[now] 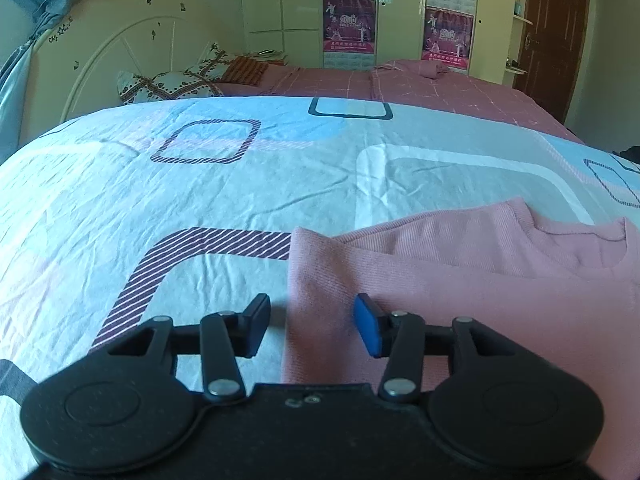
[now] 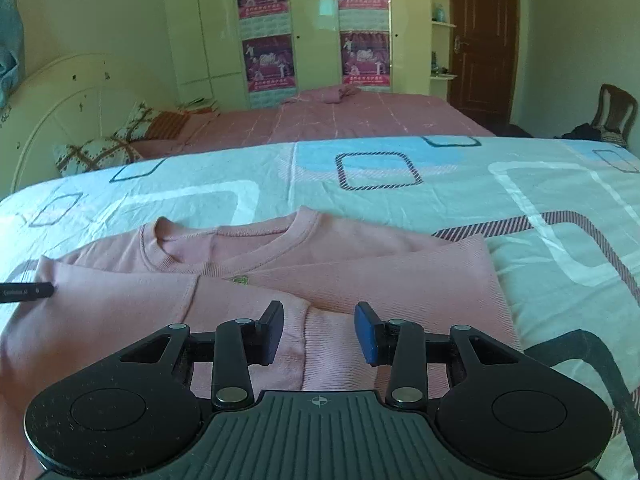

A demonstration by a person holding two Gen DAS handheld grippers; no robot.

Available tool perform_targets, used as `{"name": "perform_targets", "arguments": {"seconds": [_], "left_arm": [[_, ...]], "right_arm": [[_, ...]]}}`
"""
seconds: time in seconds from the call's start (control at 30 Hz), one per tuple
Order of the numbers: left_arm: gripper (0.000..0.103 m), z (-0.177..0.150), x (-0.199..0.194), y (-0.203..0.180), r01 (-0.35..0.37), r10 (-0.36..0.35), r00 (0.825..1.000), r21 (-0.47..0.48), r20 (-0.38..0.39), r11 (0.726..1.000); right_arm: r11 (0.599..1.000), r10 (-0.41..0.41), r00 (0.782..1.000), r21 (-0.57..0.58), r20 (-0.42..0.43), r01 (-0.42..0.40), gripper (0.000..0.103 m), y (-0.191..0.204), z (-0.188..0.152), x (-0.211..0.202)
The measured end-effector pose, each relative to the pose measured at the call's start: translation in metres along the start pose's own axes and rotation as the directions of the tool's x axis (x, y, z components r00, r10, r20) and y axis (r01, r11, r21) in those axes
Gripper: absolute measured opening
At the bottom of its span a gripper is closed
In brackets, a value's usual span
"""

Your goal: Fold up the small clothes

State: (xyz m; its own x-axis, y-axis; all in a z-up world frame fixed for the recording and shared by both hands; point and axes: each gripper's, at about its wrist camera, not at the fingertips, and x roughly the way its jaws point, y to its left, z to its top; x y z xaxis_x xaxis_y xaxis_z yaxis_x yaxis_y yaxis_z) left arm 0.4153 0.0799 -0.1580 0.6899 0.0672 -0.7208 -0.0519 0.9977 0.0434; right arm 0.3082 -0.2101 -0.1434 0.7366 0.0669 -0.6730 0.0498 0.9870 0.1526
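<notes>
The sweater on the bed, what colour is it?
Plain pink sweater, clearest in the right wrist view.

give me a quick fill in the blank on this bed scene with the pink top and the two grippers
1. The top lying on the patterned bedsheet is ____ in colour.
2. The right gripper has its jaws ____, with a ribbed cuff of the top between them.
3. The left gripper hangs over the top's ____ edge as its own camera shows it.
4. At the far right of the room stands a dark wooden ____.

Missing words: pink; open; left; door
</notes>
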Motion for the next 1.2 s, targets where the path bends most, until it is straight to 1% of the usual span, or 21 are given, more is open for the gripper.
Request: {"name": "perform_targets", "arguments": {"seconds": [0.13, 0.23, 0.27, 0.33, 0.4, 0.57, 0.67, 0.73, 0.83, 0.87, 0.9, 0.97, 1.03, 1.13, 1.17, 1.2], "left_arm": [[0.047, 0.001, -0.002, 0.000, -0.007, 0.007, 1.000, 0.012, -0.009, 1.000], [0.044, 0.002, -0.011, 0.001, -0.014, 0.014, 1.000, 0.011, -0.009, 1.000], [0.044, 0.001, -0.017, 0.001, -0.012, 0.012, 1.000, 0.010, -0.002, 1.000], [0.044, -0.002, -0.031, -0.001, 0.010, -0.010, 1.000, 0.015, 0.024, 1.000], [0.044, -0.006, -0.045, -0.006, 0.027, -0.028, 0.999, 0.026, 0.035, 0.999], [0.045, -0.023, -0.071, -0.022, 0.097, -0.098, 0.995, 0.027, 0.025, 0.995], [0.045, -0.039, -0.084, -0.033, 0.128, -0.129, 0.991, 0.048, 0.018, 0.991], [0.046, -0.052, -0.088, -0.040, 0.140, -0.141, 0.990, 0.068, 0.005, 0.988], [0.046, -0.073, -0.082, -0.044, 0.123, -0.121, 0.992, 0.103, -0.030, 0.987], [0.048, -0.079, -0.080, -0.041, 0.122, -0.121, 0.992, 0.101, -0.021, 0.987], [0.048, -0.083, -0.081, -0.039, 0.122, -0.122, 0.993, 0.107, -0.003, 0.987], [0.047, -0.083, -0.083, -0.038, 0.109, -0.109, 0.994, 0.111, -0.007, 0.988], [0.047, -0.080, -0.086, -0.037, 0.108, -0.106, 0.994, 0.080, -0.019, 0.991], [0.048, -0.084, -0.084, -0.041, 0.089, -0.089, 0.996, 0.105, -0.009, 0.990], [0.047, -0.082, -0.085, -0.043, 0.082, -0.081, 0.997, 0.108, -0.015, 0.991], [0.047, -0.081, -0.086, -0.044, 0.079, -0.077, 0.997, 0.103, -0.024, 0.992]], "right_arm": [[0.999, -0.019, 0.993, -0.053, -0.115, 0.013, 0.039, 0.001, -0.009, 0.030], [0.998, -0.026, 0.994, -0.064, -0.108, 0.019, 0.039, 0.001, -0.007, 0.027], [0.998, -0.028, 0.995, -0.062, -0.090, 0.023, 0.039, 0.001, -0.006, 0.022], [0.998, -0.005, 0.998, -0.057, -0.062, 0.002, 0.039, 0.004, -0.004, 0.009], [0.997, 0.023, 0.998, -0.074, -0.051, -0.027, 0.039, 0.010, -0.006, -0.001], [0.995, 0.061, 0.996, -0.079, -0.070, -0.067, 0.039, 0.020, -0.016, -0.009], [0.993, 0.080, 0.994, -0.079, -0.077, -0.086, 0.039, 0.025, -0.023, -0.014], [0.991, 0.081, 0.994, -0.098, -0.080, -0.088, 0.039, 0.028, -0.029, -0.017], [0.988, 0.058, 0.994, -0.139, -0.097, -0.071, 0.039, 0.030, -0.040, -0.015], [0.986, 0.038, 0.994, -0.155, -0.107, -0.055, 0.039, 0.029, -0.044, -0.013], [0.985, 0.021, 0.993, -0.165, -0.117, -0.040, 0.039, 0.027, -0.047, -0.010], [0.990, 0.000, 0.993, -0.141, -0.116, -0.016, 0.039, 0.013, -0.050, -0.009], [0.994, 0.000, 0.993, -0.112, -0.116, -0.013, 0.039, 0.006, -0.047, -0.013], [0.983, -0.023, 0.993, -0.183, -0.114, 0.002, 0.040, 0.014, -0.054, -0.008], [0.982, -0.027, 0.993, -0.187, -0.117, 0.005, 0.040, 0.014, -0.053, -0.009], [0.986, -0.019, 0.993, -0.165, -0.120, -0.001, 0.040, 0.013, -0.050, -0.012]]}}
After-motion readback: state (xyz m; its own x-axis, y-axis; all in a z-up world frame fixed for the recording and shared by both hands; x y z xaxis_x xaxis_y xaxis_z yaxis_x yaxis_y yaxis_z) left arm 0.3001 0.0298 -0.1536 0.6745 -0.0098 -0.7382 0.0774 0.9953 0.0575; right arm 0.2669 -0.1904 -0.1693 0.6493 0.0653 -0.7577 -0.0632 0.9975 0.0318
